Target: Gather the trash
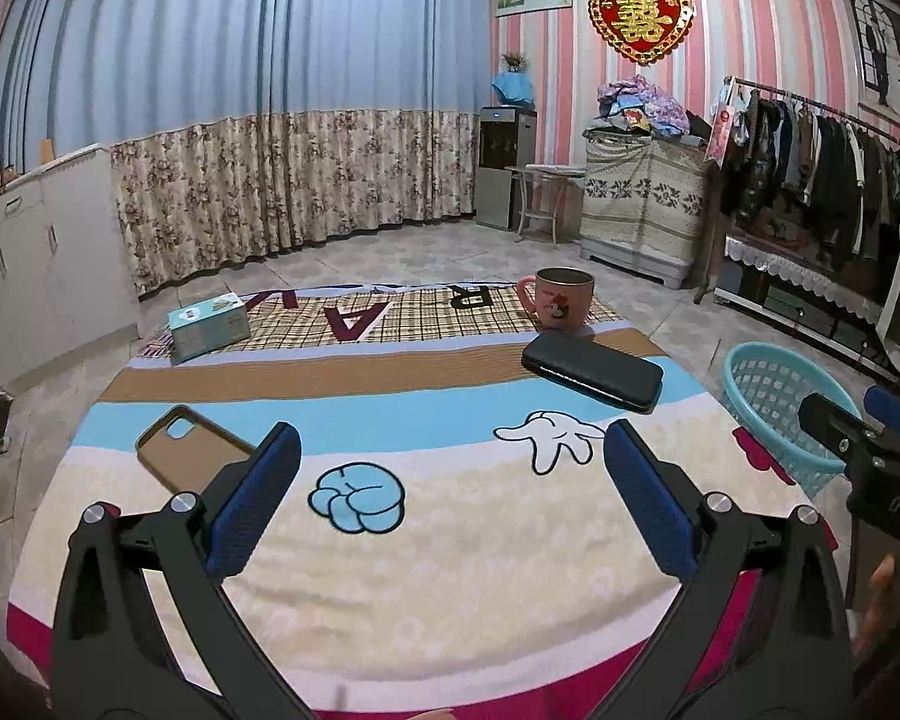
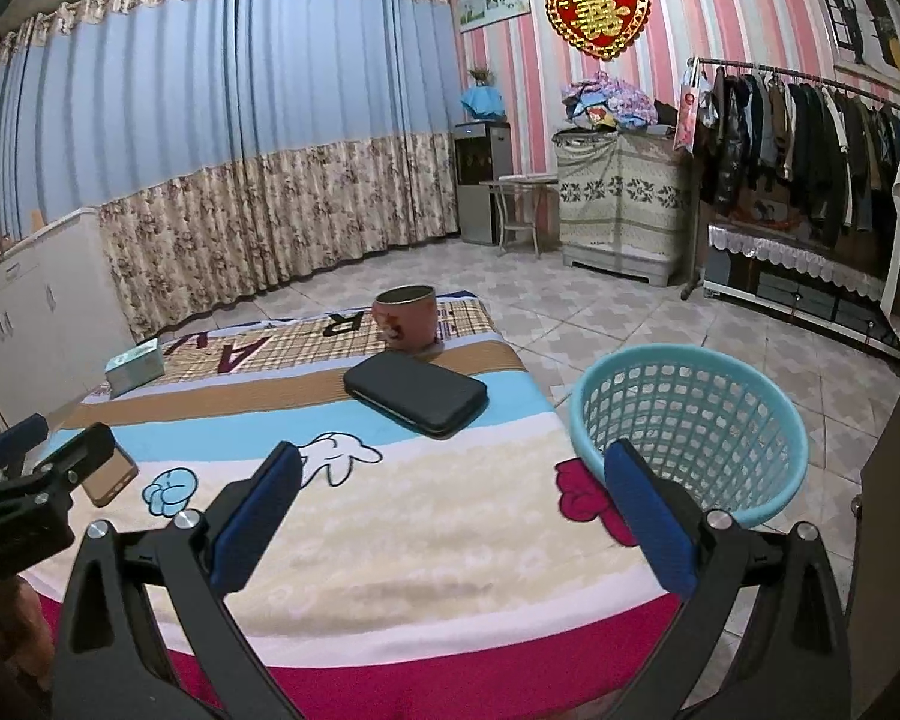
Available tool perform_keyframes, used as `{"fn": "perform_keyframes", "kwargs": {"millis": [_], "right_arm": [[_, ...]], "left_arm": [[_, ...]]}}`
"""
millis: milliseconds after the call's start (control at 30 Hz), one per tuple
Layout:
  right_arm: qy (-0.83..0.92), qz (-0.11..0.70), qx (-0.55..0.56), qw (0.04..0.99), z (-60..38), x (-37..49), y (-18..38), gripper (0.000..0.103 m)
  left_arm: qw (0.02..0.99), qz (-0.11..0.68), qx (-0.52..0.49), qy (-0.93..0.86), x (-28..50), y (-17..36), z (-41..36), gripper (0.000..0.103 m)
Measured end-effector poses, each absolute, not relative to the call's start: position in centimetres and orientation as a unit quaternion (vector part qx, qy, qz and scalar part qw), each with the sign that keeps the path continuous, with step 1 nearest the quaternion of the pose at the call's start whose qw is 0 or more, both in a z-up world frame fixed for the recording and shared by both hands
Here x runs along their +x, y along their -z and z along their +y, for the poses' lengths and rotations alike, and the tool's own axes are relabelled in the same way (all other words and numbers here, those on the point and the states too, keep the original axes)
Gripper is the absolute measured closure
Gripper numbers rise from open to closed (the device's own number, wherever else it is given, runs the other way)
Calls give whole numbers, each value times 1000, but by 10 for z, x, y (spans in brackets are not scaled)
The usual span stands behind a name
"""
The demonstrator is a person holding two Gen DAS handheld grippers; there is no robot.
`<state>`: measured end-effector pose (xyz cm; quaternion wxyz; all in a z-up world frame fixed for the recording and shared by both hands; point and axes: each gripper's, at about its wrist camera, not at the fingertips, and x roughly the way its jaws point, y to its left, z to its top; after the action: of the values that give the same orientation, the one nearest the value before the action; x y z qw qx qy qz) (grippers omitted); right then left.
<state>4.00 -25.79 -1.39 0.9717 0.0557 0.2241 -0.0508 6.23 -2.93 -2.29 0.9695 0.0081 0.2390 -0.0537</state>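
Claws both gape apart: my left claw (image 1: 450, 468) and right claw (image 2: 450, 480) hover over the tabletop (image 1: 450, 540). Blue basket (image 2: 690, 420) stands just beside its right edge.

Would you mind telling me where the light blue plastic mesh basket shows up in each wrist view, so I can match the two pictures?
Left wrist view: the light blue plastic mesh basket sits at the right edge, on the floor beside the table, partly hidden by the right gripper.
Right wrist view: the basket is right of centre, behind the right-hand finger.
Shared landmark: the pink cartoon mug at the table's far side.
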Motion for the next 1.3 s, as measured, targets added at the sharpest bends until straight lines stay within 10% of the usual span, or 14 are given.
{"fn": "perform_keyframes", "kwargs": {"millis": [1300], "right_arm": [[68,193,27,979,-228,8,9,5]], "left_arm": [[978,199,22,54,24,26,-21,5]]}}
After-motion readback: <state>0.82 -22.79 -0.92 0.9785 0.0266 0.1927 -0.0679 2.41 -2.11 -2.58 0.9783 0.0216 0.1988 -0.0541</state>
